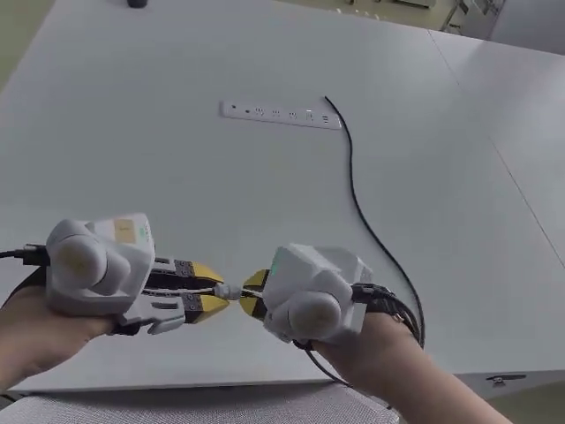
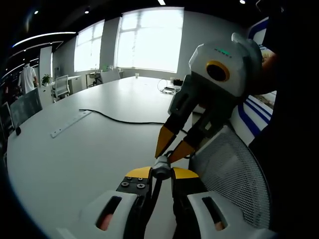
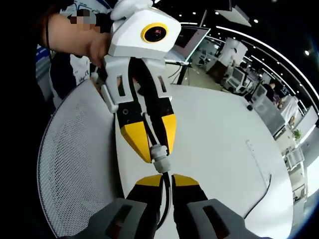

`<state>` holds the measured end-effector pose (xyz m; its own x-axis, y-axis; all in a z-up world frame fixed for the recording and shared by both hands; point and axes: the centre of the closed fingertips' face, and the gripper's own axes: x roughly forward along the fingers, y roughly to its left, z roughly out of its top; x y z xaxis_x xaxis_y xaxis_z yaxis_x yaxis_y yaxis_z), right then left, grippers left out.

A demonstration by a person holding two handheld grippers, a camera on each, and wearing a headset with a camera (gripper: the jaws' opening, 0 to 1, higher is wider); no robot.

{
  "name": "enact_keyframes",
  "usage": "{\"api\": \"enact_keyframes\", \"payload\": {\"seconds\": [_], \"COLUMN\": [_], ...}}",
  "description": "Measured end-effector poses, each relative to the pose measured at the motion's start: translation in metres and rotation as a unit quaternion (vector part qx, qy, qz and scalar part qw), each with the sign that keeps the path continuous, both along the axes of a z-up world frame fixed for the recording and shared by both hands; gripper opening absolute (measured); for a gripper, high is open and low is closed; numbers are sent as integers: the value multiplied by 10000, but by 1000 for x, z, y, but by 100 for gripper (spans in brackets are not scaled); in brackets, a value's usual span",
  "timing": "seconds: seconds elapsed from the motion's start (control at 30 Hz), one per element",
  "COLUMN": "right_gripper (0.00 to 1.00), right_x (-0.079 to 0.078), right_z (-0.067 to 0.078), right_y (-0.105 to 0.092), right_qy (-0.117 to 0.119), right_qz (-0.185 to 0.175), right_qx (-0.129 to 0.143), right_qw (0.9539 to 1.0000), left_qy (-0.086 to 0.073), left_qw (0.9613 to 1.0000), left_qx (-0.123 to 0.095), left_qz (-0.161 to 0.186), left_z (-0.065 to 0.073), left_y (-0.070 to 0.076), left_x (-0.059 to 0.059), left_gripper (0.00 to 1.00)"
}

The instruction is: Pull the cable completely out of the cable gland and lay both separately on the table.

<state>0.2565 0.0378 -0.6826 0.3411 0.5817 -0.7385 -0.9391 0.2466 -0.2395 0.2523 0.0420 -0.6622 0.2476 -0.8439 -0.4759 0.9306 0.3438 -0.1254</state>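
Your left gripper [image 1: 212,291] is clamped on the white cable gland [image 1: 226,290]. Your right gripper [image 1: 252,293] pinches the black cable [image 3: 167,196] just beside it. Both are held above the tabletop's [image 1: 265,194] near edge. The cable looks threaded through the gland, so pulling it free and laying both down remain.

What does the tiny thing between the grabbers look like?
Above the white table, the left gripper and right gripper meet tip to tip. Between their yellow tips sits the cable gland: a small pale grey knob, unlike its black cable.
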Motion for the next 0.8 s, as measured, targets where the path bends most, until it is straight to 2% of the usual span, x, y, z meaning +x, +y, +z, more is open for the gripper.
{"api": "enact_keyframes", "payload": {"seconds": [0.17,0.43,0.7,0.8], "right_gripper": [0,0,0,0], "right_x": [-1,4,12,16], "right_z": [-3,-4,-8,-9], "right_y": [1,-2,-15,-21], "right_qy": [-54,77,269,430], "right_qz": [160,-54,-464,-794], "right_qx": [-41,152,248,388], "right_qw": [9998,9998,9983,9952], "left_qy": [32,10,4,12], "left_qw": [10000,10000,10000,9999], "left_qx": [22,-8,-48,-72], "left_qz": [-6,10,76,94], "left_z": [-2,-2,-1,0], "left_y": [0,0,0,0], "left_x": [0,3,7,8], "left_gripper": [15,15,15,15]}}
